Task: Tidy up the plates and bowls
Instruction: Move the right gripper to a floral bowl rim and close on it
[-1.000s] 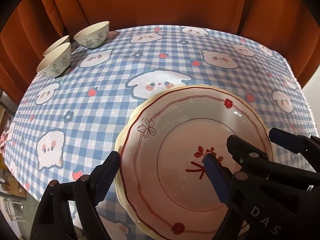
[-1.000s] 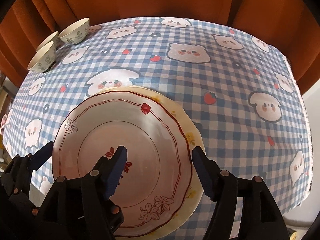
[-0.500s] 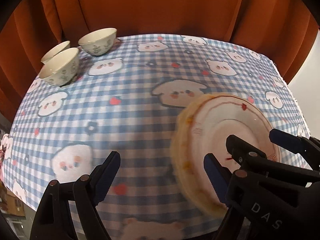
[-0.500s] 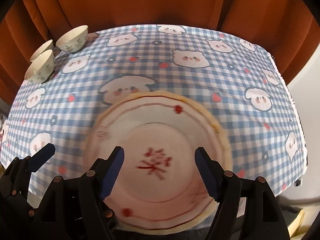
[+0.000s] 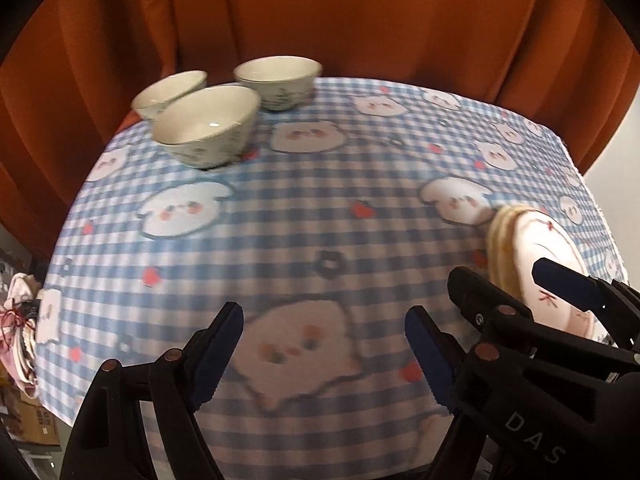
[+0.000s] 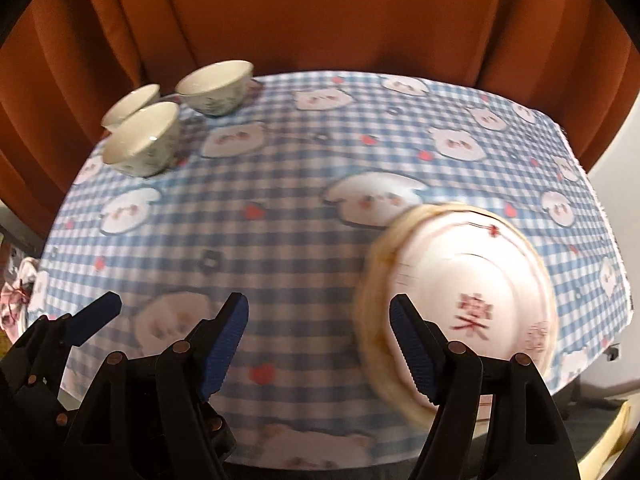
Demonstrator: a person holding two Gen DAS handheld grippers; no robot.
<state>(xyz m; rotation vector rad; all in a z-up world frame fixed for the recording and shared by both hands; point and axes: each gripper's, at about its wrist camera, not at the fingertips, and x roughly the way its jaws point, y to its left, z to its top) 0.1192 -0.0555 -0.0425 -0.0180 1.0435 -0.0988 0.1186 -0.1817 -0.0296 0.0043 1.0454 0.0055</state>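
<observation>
Right of both jaws now sit the stacked plates [image 6: 472,280], no longer beneath them; left gripper [image 5: 324,344] and right gripper [image 6: 320,332] gape wide, empty, nearer the bowls [image 5: 208,124].

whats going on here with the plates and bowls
A person holds two grippers over a blue checked tablecloth. Both the left gripper and the right gripper are open and empty. The stacked cream and pink plates sit at the right side, and three white floral ceramic bowls stand apart at the far left.
</observation>
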